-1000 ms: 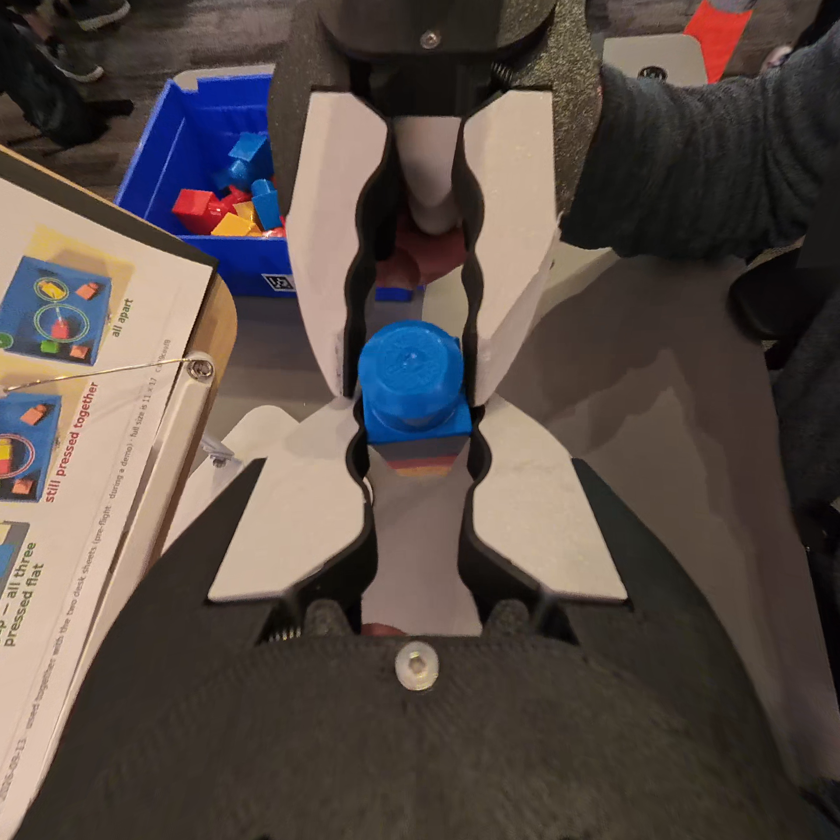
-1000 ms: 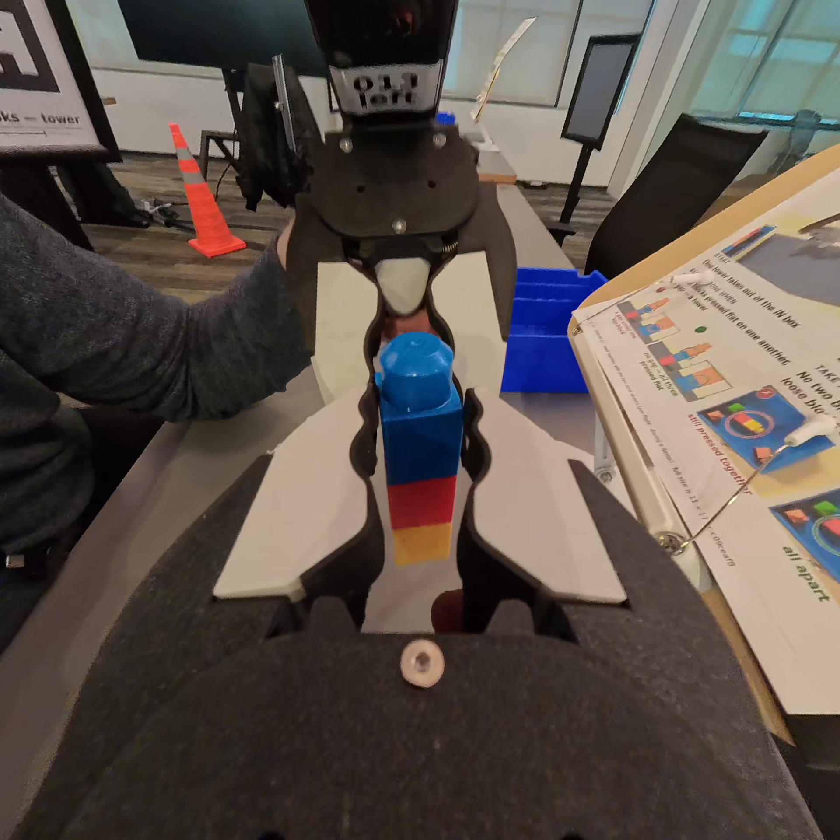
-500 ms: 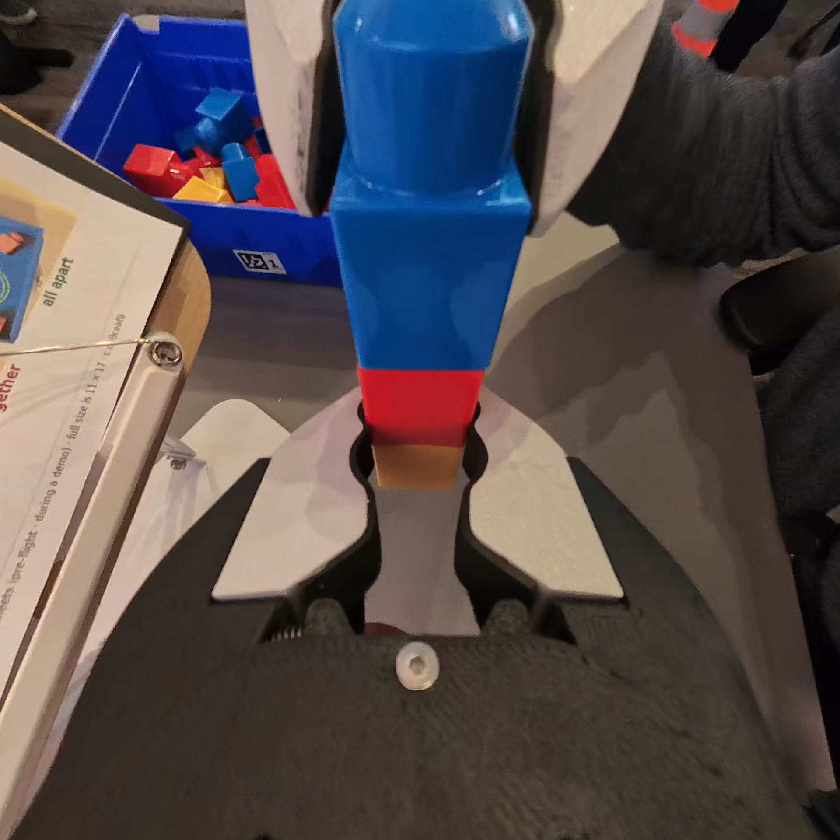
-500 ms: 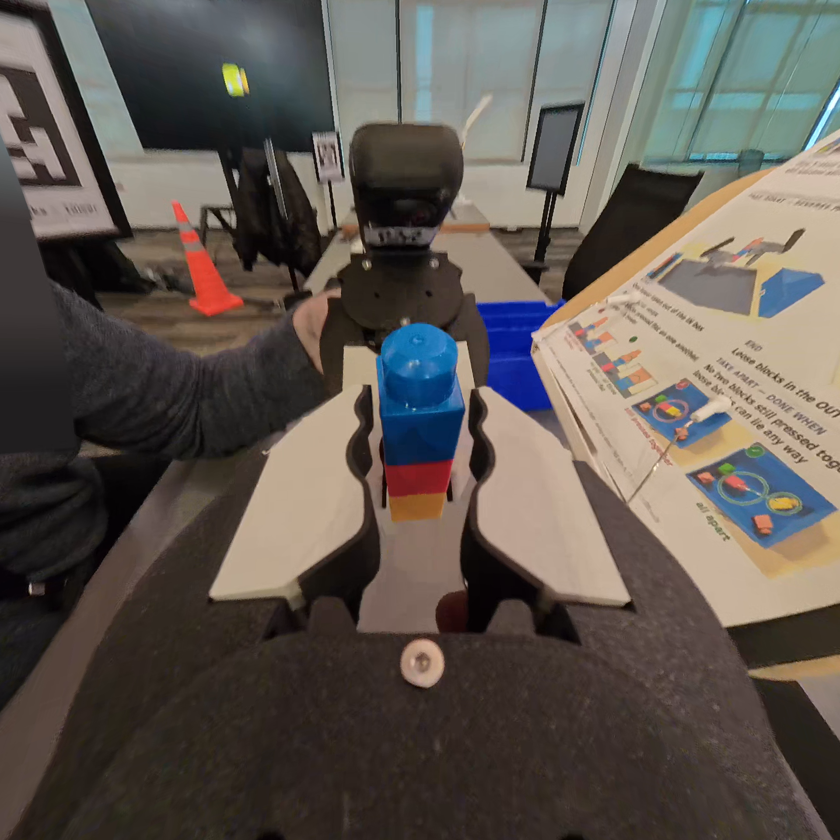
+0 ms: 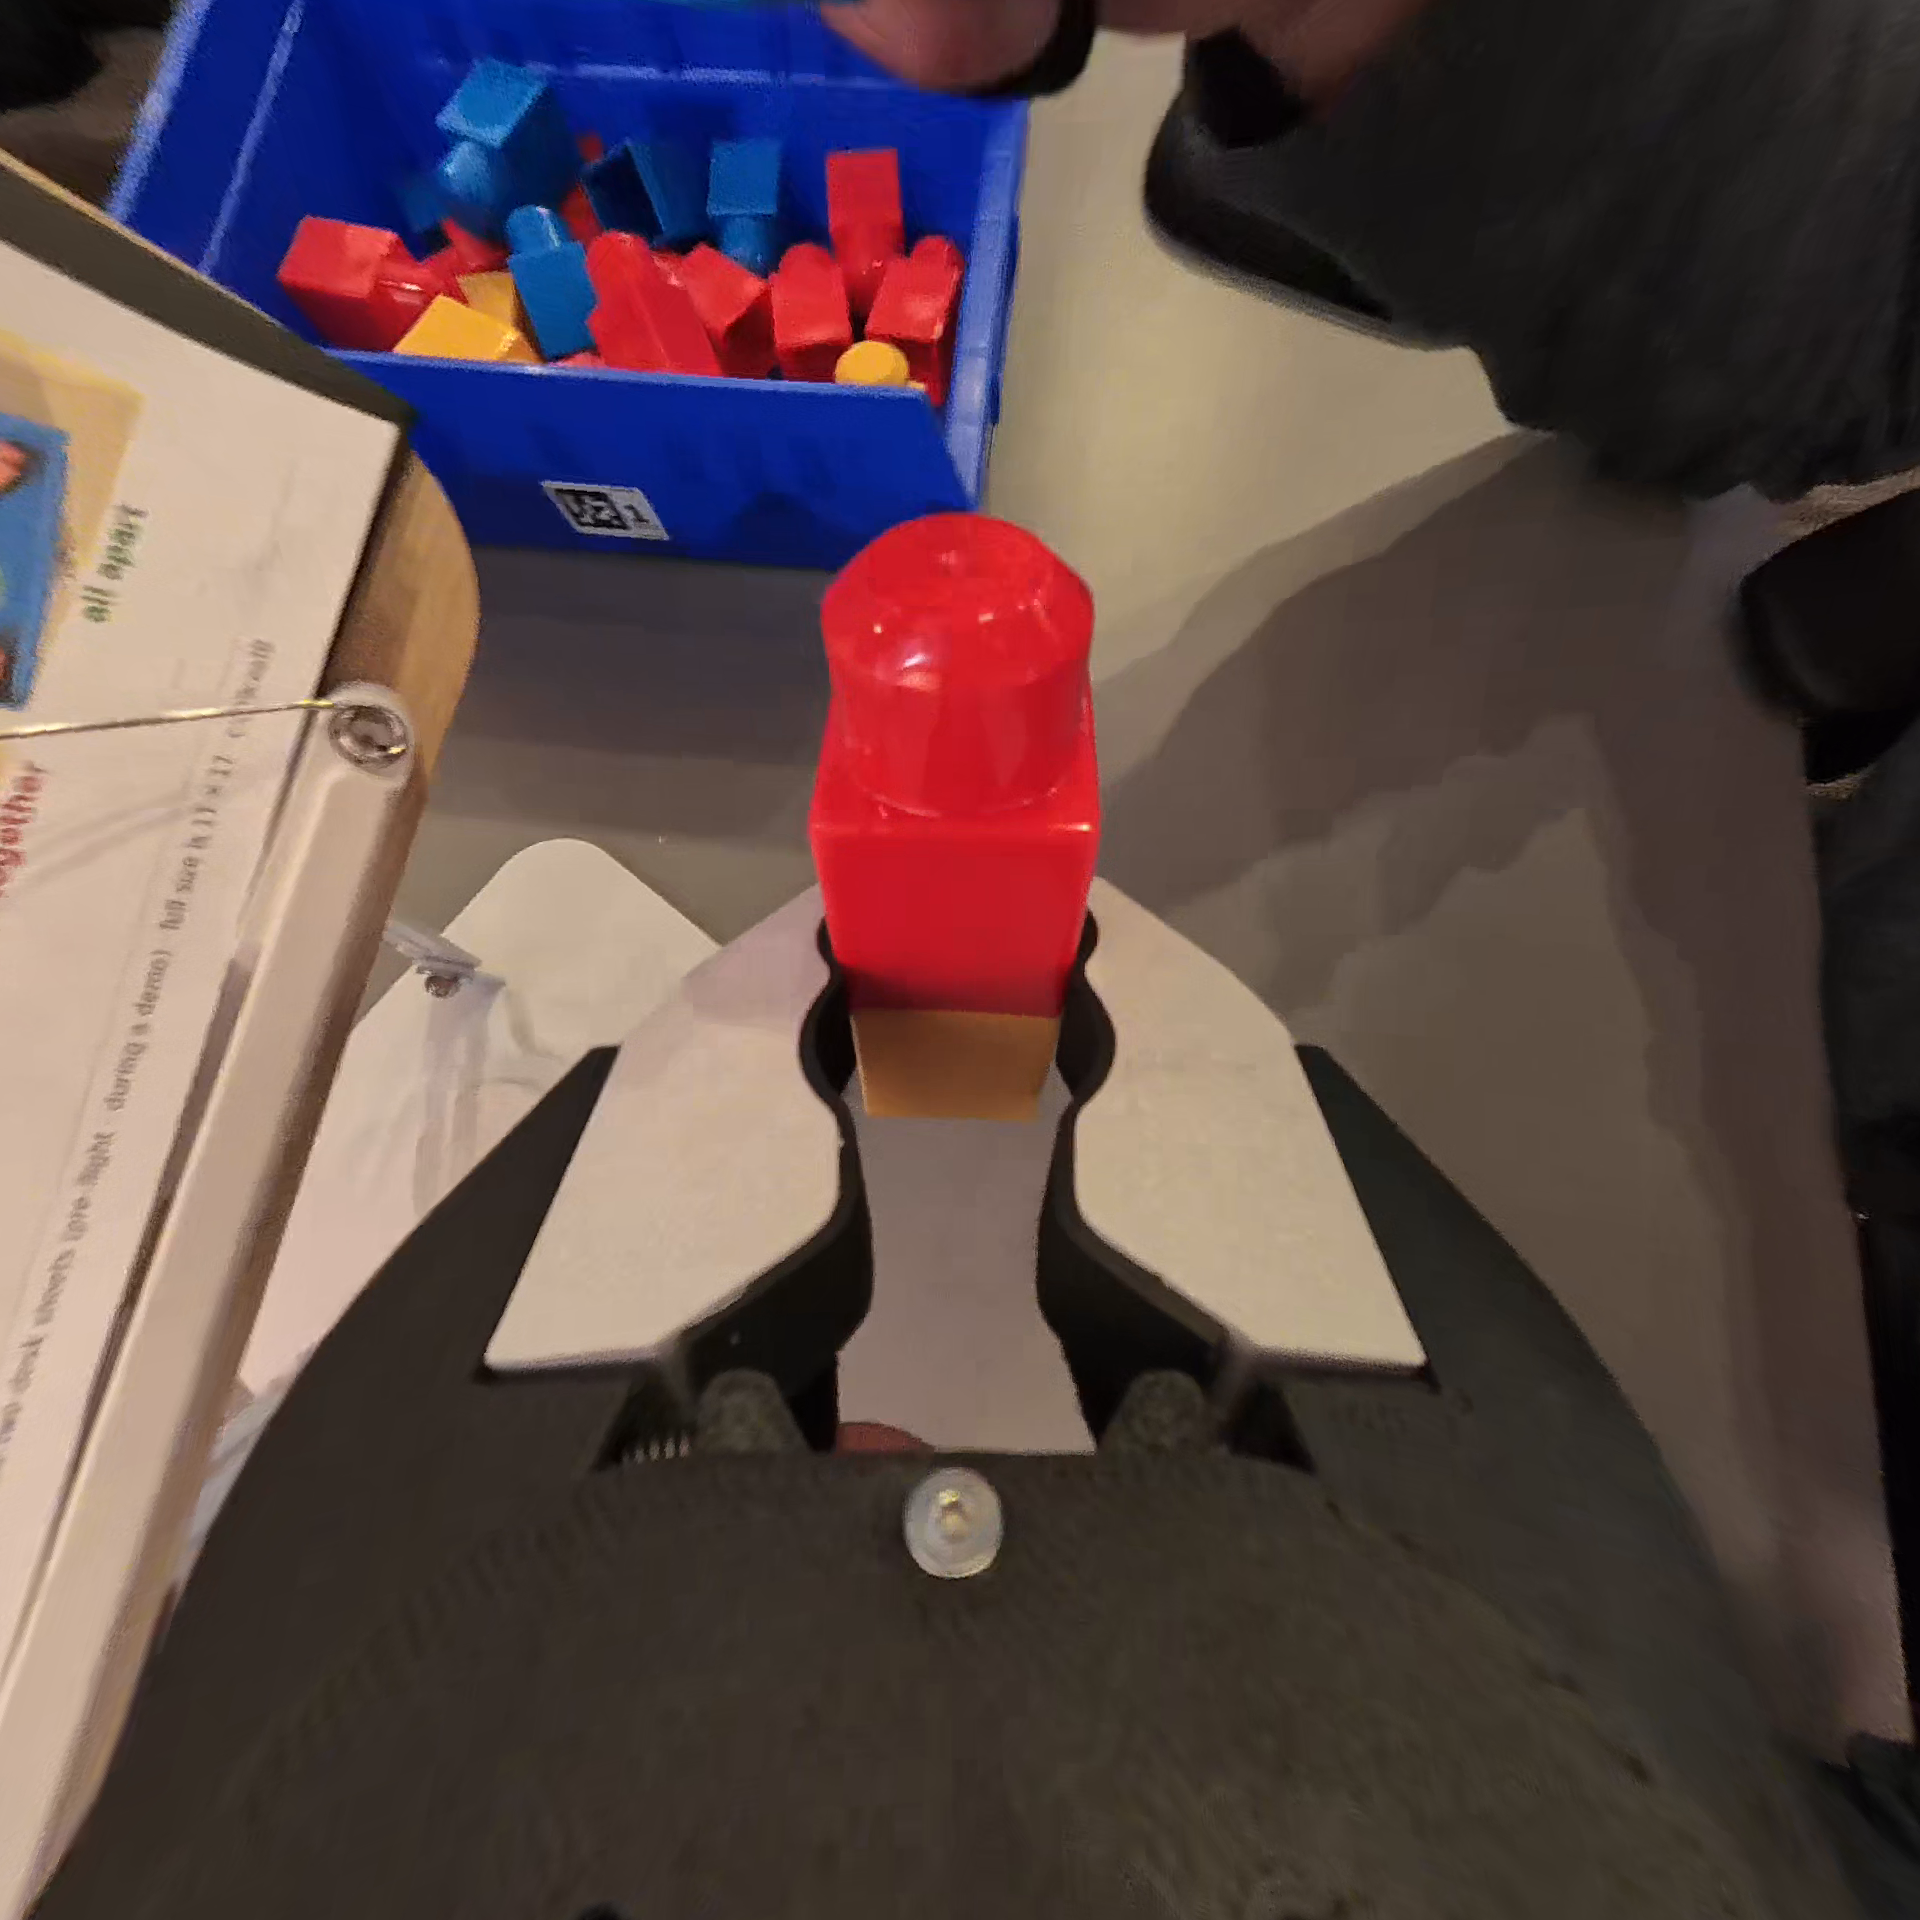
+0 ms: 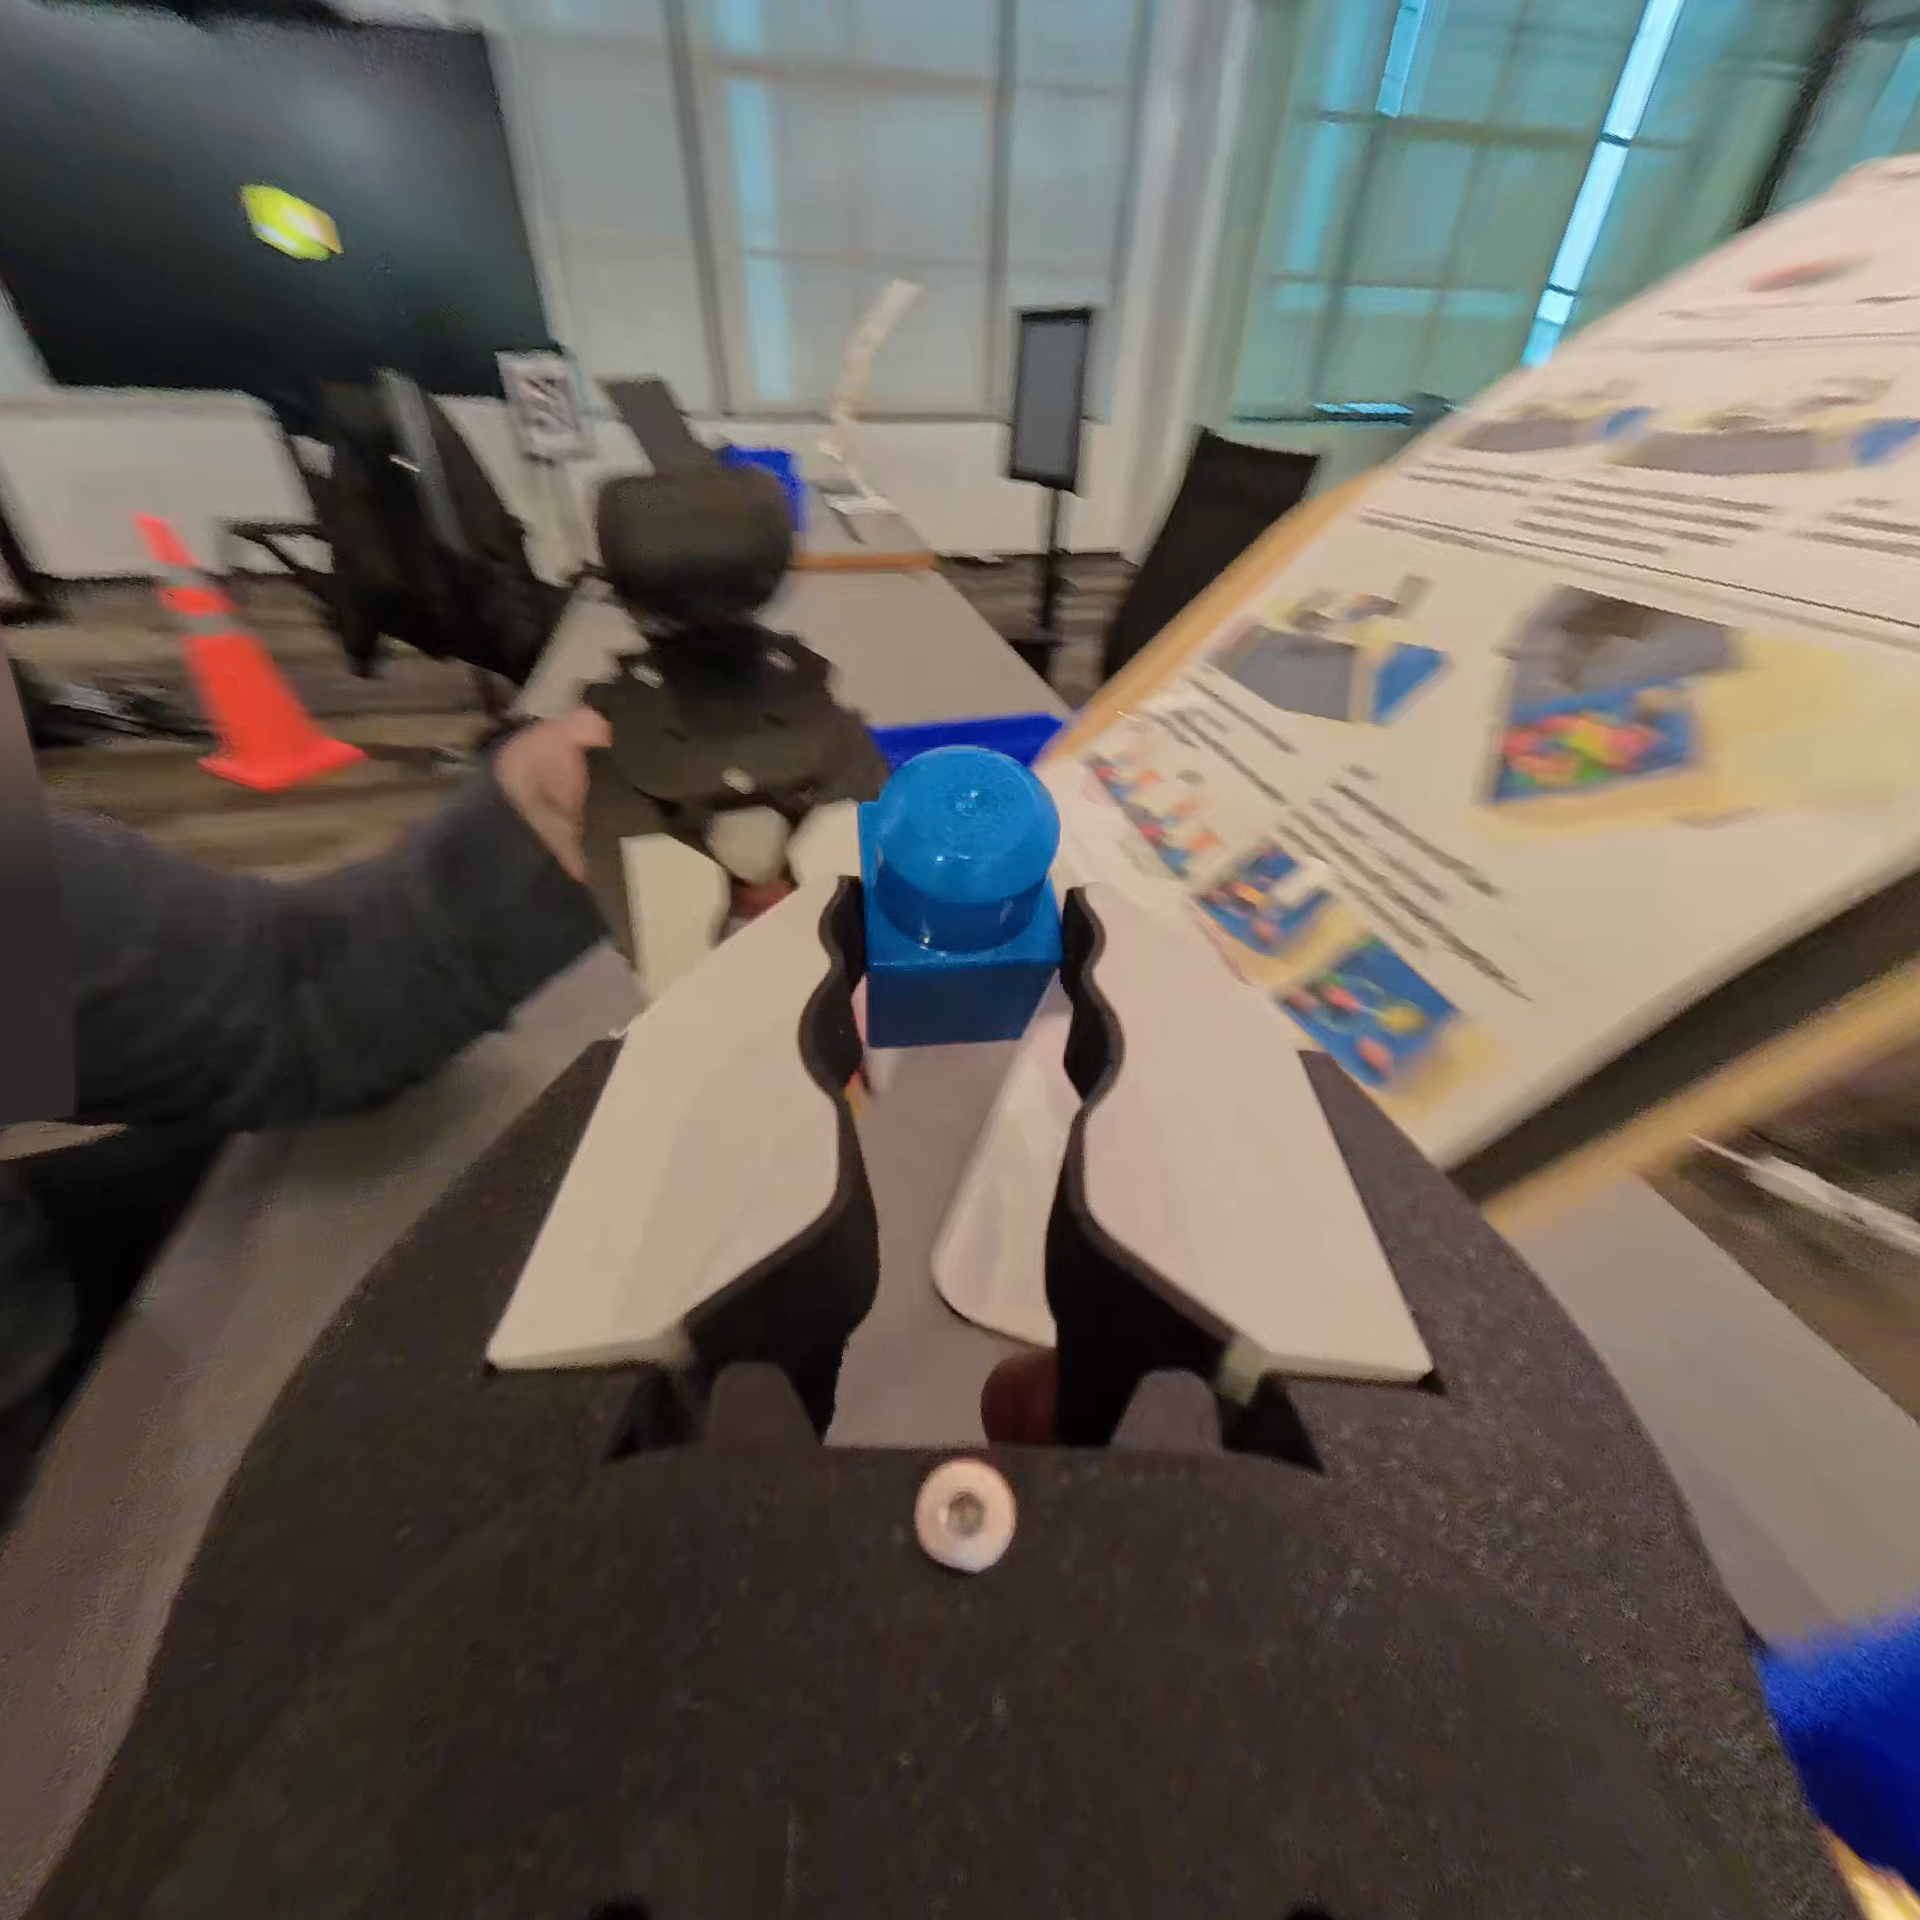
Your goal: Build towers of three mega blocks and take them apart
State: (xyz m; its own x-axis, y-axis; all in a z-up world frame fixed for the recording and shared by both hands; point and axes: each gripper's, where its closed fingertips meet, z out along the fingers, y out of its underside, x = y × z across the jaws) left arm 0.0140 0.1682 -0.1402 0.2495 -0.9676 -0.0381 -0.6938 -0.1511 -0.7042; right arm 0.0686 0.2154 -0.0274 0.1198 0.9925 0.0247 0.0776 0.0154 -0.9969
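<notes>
Black hand-held grippers [image 5: 954,997] [image 6: 961,966], level, apart

Each wrist camera looks closely forward along its own fingers, the left tilted down onto the blue bin [image 5: 675,447], the right level across the room; both share the tilted instruction board [image 6: 1507,727].

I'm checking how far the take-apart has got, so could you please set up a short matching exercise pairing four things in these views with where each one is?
Things:
1. blue block
2. red block
3. yellow block
4. loose blocks

Places:
A. under the red block, low between the left gripper's fingers
B. piled in the blue bin
C. alone between the right gripper's fingers
D. on top of the yellow block, in the left gripper

Pairs: 1-C, 2-D, 3-A, 4-B
</notes>
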